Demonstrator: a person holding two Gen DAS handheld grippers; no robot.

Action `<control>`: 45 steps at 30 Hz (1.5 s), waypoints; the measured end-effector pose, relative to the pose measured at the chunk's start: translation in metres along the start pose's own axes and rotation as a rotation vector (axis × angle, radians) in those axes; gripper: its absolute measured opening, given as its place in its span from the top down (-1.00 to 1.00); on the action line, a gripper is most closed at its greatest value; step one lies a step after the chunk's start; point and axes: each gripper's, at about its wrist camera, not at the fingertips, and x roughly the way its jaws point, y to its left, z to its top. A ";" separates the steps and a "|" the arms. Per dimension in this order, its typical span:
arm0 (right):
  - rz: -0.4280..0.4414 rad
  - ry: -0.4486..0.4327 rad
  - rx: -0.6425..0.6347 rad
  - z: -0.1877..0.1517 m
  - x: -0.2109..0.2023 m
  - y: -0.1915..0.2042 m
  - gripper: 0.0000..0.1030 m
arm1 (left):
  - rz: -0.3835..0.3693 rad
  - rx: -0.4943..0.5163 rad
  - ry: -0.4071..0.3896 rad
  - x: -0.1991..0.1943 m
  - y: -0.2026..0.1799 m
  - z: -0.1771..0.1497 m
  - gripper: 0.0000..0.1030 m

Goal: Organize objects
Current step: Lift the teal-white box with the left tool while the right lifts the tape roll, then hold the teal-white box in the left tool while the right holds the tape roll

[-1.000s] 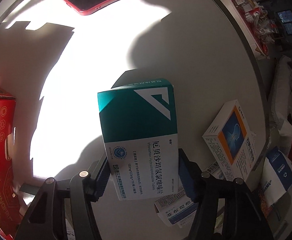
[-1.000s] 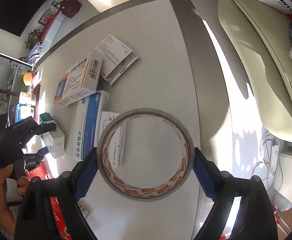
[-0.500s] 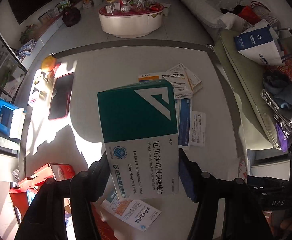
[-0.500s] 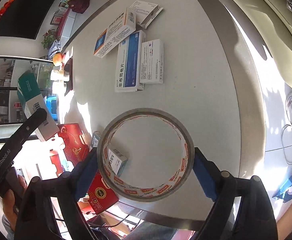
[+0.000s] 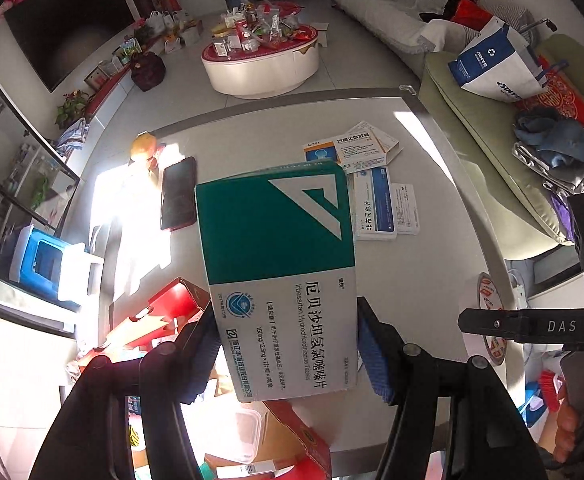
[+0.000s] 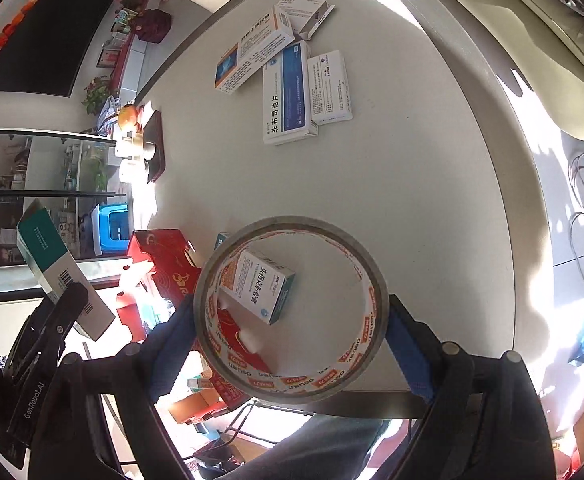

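We see a big white table point(image 5: 432, 280) with a grey rim, and most of its middle is bare, so there is lots of room there. A phone point(image 5: 177, 194) lies flat near the bright sunny patch on the left side.

Our left gripper point(image 5: 287, 348) pinches a green and white medicine box point(image 5: 279, 264) by its white end. The blue pads press on both long sides. The box is up in the air above the table, and its long way points away from us, green end far, white end near. Its near end hides what lies under it.

Our right gripper point(image 6: 292, 332) squeezes a tape roll point(image 6: 287, 308) from both sides, and the roll lies flat with its hole facing us. Through the hole we see a small medicine box point(image 6: 257, 286) lying on the table, tilted.

A red box point(image 6: 159, 256) sits at the near left edge of the table, partly hidden by the tape roll. At the far side, a blue and white box point(image 6: 287, 96), an orange and white box point(image 6: 251, 56) and a small white box point(image 6: 328, 86) lie flat, touching each other. We cannot read the small print on them. Bright sun washes out the left table edge.
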 end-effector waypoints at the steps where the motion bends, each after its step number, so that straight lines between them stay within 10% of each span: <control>1: -0.004 -0.005 -0.007 -0.001 -0.002 0.002 -0.72 | -0.002 -0.003 0.000 0.000 0.002 -0.002 -0.30; 45: -0.041 0.003 -0.053 -0.012 0.001 0.016 -0.72 | -0.006 -0.050 -0.013 -0.001 0.023 -0.018 -0.27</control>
